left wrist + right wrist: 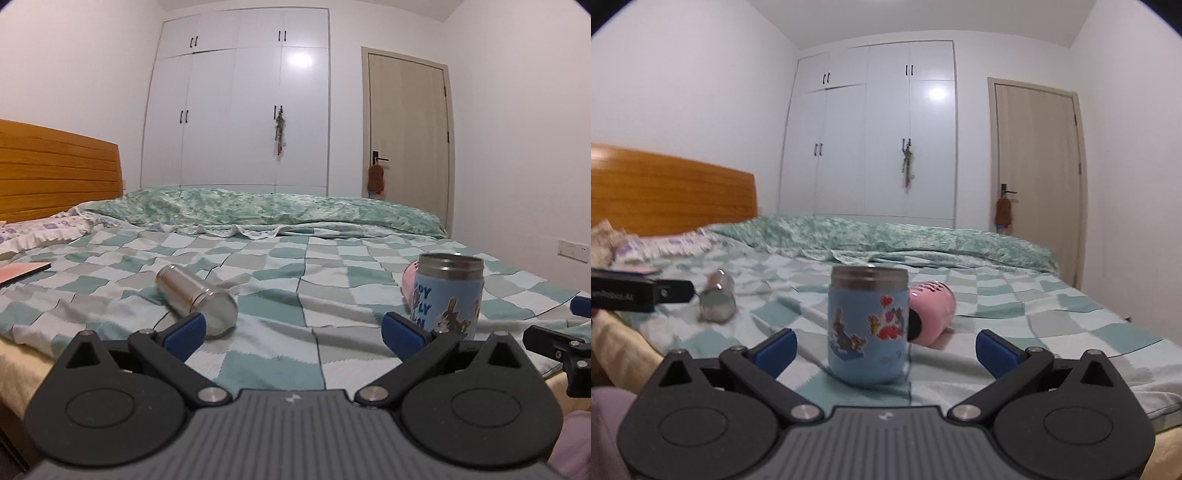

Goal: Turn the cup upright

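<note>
A blue cartoon cup (pixel 868 325) stands upright on the checked bedspread (pixel 1034 317), mouth up; it also shows at the right of the left wrist view (pixel 447 295). A pink cup (pixel 932 312) lies on its side just behind it; only a sliver of it shows in the left wrist view (pixel 409 280). A steel cup (pixel 197 301) lies on its side at the left and shows in the right wrist view (pixel 716 297). My left gripper (pixel 293 334) is open and empty, between the steel and blue cups. My right gripper (pixel 886 349) is open, its jaws either side of the blue cup, apart from it.
A book (pixel 22 273) lies on the bed at far left. A green quilt (pixel 266 212) is bunched along the far side, a wooden headboard (pixel 55 170) at left. White wardrobe (pixel 236 118) and door (pixel 410 136) stand behind.
</note>
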